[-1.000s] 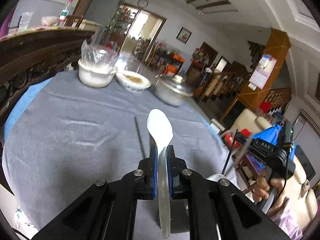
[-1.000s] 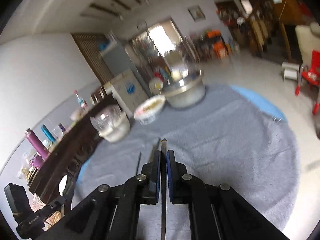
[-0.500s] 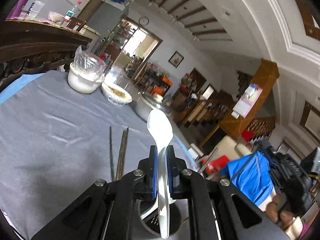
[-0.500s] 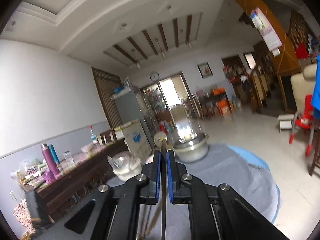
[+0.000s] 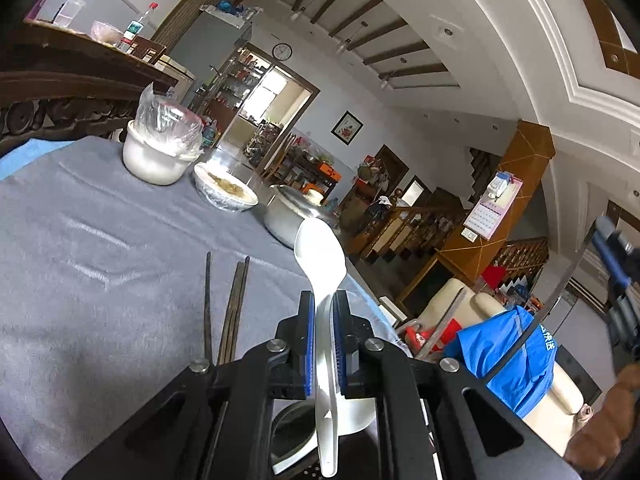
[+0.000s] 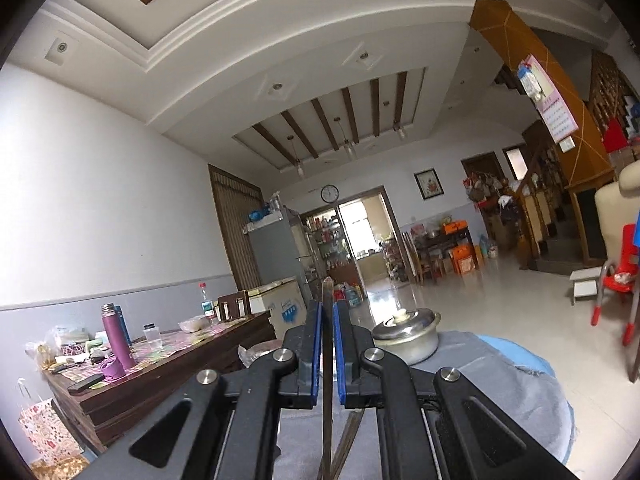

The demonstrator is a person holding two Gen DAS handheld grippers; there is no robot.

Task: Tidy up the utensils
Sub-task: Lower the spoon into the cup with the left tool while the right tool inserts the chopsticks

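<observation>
A: What does each view show?
B: Left view: left tongs (image 5: pixel 323 334) clamp a white spoon (image 5: pixel 320 256), bowl forward, above a holder (image 5: pixel 294 436); chopsticks (image 5: pixel 228 300) lie left on the worktop (image 5: pixel 80 248).
A: And right?
B: Right tongs (image 6: pixel 328 344) pinch one chopstick (image 6: pixel 327 360) upright; a pot (image 6: pixel 406 338) stands beyond.

A lived-in family home: round dining table (image 5: pixel 80 264) with covered food bowls (image 5: pixel 158 152), a fridge (image 6: pixel 276 256), wall clock (image 6: pixel 329 193), staircase (image 6: pixel 560 248) and cluttered sideboard (image 6: pixel 132 364).
</observation>
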